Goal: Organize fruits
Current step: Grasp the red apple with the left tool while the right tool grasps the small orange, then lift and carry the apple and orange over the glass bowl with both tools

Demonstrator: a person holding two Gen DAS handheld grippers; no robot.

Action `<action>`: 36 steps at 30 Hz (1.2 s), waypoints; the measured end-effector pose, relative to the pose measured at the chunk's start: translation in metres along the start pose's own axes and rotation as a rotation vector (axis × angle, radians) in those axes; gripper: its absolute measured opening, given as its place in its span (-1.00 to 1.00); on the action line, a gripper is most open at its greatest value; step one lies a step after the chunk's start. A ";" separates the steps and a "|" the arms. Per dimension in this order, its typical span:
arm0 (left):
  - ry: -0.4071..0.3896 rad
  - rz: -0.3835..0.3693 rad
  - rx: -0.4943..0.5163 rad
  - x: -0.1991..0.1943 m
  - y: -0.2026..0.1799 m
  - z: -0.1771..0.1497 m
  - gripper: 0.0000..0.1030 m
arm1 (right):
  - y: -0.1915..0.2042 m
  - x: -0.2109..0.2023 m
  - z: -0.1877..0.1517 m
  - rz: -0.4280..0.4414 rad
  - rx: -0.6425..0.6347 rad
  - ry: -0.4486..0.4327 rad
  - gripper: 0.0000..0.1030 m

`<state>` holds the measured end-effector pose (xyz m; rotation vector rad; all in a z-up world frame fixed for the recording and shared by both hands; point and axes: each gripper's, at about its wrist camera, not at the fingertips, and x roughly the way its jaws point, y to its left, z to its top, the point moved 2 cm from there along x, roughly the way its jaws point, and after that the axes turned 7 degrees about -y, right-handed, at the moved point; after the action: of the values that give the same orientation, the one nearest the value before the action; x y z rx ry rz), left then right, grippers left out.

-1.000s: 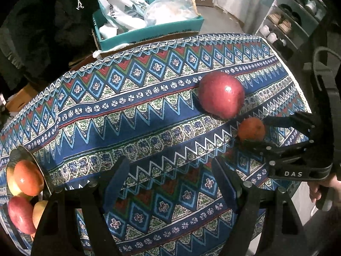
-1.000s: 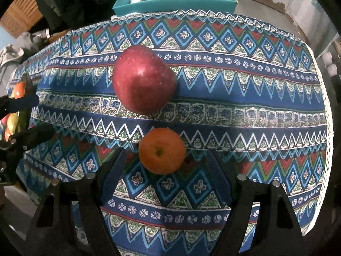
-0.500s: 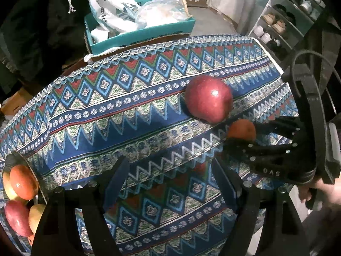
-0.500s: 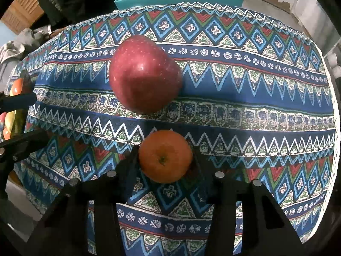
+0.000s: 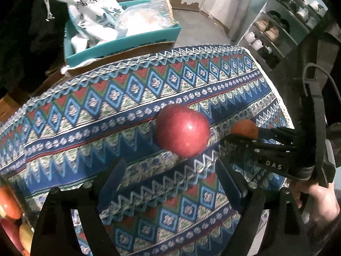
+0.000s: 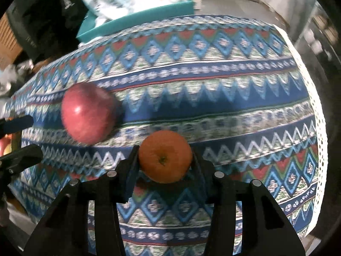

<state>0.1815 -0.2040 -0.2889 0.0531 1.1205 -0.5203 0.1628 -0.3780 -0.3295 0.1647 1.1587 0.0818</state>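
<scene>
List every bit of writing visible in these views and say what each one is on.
"DAS": pale letters on the black body of the right tool, seen in the left wrist view.
Dark printed characters on the white bag in the teal box: too small and blurred to read.
A small yellow-green label near the top of that bag: unreadable.
Right wrist view: no legible text; it is motion-blurred.

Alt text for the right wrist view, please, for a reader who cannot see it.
The right tongs are shut on an orange above a patterned tablecloth. A red apple lies on the cloth to its upper left, and the left tongs enter at the left edge.
</scene>
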 end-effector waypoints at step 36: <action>0.014 -0.012 0.043 0.070 -0.013 0.013 0.49 | -0.015 -0.008 0.017 -0.016 0.036 -0.039 -0.10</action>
<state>0.2105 -0.2451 -0.3408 0.0876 1.1234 -0.5560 0.1744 -0.3953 -0.3180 0.1881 1.1232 0.0432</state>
